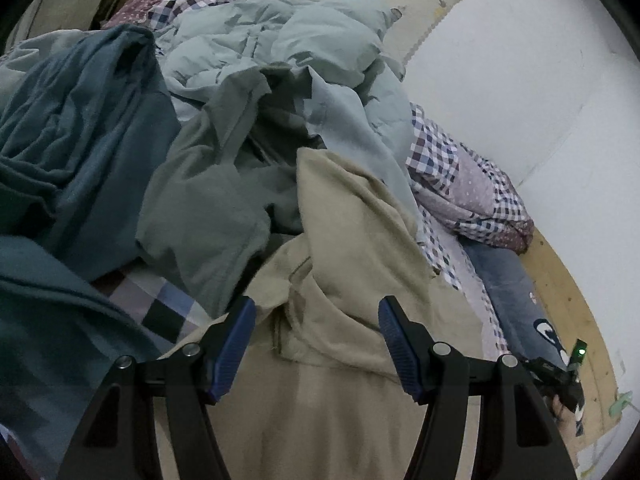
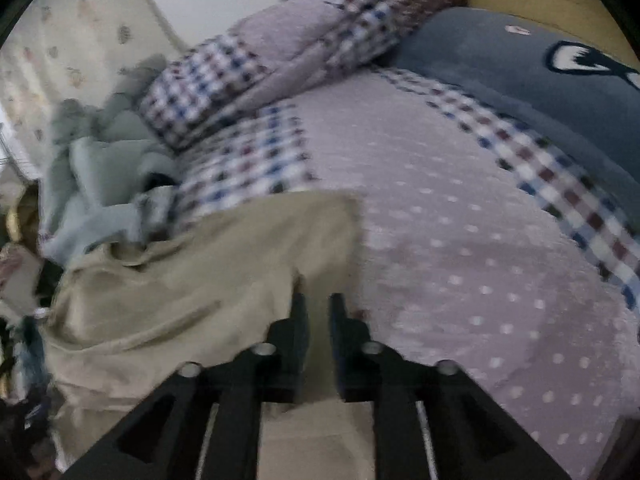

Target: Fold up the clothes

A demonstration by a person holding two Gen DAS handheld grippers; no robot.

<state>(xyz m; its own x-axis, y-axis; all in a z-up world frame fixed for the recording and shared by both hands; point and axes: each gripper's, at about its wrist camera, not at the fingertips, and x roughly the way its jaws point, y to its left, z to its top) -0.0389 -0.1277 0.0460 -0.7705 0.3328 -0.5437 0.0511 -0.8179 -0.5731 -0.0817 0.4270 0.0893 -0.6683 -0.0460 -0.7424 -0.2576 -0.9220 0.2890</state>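
A beige garment [image 1: 352, 240] lies crumpled on the bed in the left wrist view. My left gripper [image 1: 318, 308] is open, its blue pads either side of a beige fold, above the cloth. In the right wrist view the same beige garment [image 2: 192, 280] is spread flatter on the bed. My right gripper [image 2: 318, 300] has its fingers nearly together over the garment's right edge; the blur hides whether cloth is pinched between them.
A pile of clothes lies behind: a teal garment [image 1: 76, 152], a grey-green one [image 1: 208, 200] and a pale blue quilt [image 1: 280, 40]. The bedspread [image 2: 460, 260] is lilac with dots and checks. A checked pillow [image 2: 280, 48] and a blue cushion [image 2: 540, 92] lie by the wooden headboard [image 1: 568, 300].
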